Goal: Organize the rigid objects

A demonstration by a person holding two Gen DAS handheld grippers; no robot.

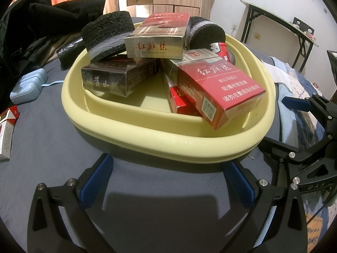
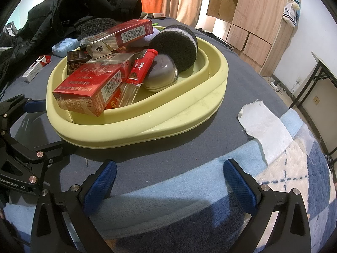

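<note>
Both tongs are seen spread wide w/ nothing held: left tongs point(image 1: 168, 181) and right tongs point(image 2: 170, 181) are set low over the bed point(image 1: 52, 147), blue pads apart. Just ahead of both, the pale yellow basin point(image 1: 160, 139) is placed on the grey sheet, its near rim close to the left tips. Piled inside: a red cig. pack point(image 1: 221, 88) tilted over the near-right rim, a dark brown pack point(image 1: 113, 78) to the left, a silver-red pack point(image 1: 155, 40) stacked on top, a red lighter point(image 2: 142, 69) leaning beside the red pack, two black sponges point(image 1: 107, 33) at the back, and a greyish case point(image 2: 161, 73). Far left of the left tongs, a light-blue box point(image 1: 27, 86) and an open red-white pack point(image 1: 7, 130) are seen on the sheet, outside the basin. Right of the right tongs, a white cloth point(image 2: 267, 124) is laid on the blanket.
</note>
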